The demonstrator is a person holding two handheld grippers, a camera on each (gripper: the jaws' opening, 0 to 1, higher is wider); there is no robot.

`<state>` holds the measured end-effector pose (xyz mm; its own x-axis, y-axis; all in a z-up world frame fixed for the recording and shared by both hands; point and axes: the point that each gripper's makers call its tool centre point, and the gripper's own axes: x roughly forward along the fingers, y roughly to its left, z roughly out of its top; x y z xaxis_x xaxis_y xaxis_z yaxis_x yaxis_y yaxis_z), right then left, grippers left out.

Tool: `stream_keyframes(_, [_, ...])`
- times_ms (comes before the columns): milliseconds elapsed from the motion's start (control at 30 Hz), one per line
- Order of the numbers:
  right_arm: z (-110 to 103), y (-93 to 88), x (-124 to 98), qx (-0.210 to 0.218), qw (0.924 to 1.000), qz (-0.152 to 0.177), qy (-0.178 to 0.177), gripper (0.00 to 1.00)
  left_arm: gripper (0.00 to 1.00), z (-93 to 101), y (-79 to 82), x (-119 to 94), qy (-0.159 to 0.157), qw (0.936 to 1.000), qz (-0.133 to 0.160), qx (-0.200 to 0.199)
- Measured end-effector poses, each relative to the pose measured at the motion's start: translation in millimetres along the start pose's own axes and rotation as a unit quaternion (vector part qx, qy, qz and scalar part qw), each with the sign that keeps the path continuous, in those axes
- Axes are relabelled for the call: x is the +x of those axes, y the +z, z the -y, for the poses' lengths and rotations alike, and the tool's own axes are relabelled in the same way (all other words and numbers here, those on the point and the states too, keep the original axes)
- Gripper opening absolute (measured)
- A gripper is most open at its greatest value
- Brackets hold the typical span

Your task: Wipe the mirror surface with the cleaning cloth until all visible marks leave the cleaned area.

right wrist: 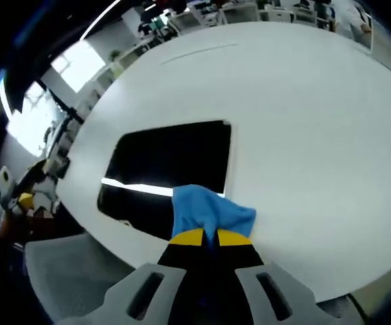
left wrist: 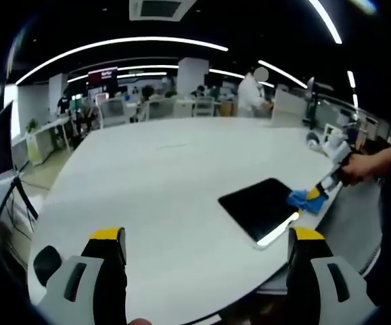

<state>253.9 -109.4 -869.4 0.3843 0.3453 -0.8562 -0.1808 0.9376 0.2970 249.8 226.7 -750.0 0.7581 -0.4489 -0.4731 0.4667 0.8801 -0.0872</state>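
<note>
So far the wiping looks to be at an early or middle stage, judging by where the cloth sits. In the left gripper view, the left gripper (left wrist: 205, 254) hangs over the near part of the white table (left wrist: 155, 176), its yellow-tipped jaws spread wide with nothing between them; it takes no part in the wipe. To its right the mirror (left wrist: 258, 206) lies flat by the table's near edge, a dark rectangle with a bright strip of reflected ceiling light along one edge. At the mirror's right corner the right gripper (left wrist: 315, 195), held by a person's hand (left wrist: 359, 168), presses the blue cleaning cloth (left wrist: 300, 199) to the glass.

In the right gripper view the other gripper (right wrist: 24, 201) shows small at the far left, beyond the table edge. The mirror (right wrist: 168, 162) fills the middle left, and the cleaning cloth (right wrist: 205, 211) is bunched over its near right corner, partly on the table. The right gripper (right wrist: 210, 238) has its jaws clamped together on the cloth.

Marks on the glass are too faint to tell at this sharpness, so I cannot say what has been cleared. My guess is that most of the surface, away from that corner, is left to cover.
</note>
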Motion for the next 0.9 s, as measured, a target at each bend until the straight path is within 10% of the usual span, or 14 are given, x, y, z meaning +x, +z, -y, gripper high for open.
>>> stream_keyframes(900, [-29, 2.8, 11, -0.023, 0.9997, 0.002, 0.011, 0.00, 1.00, -3.6, 0.6, -5, 0.006, 0.9999, -0.005, 0.014])
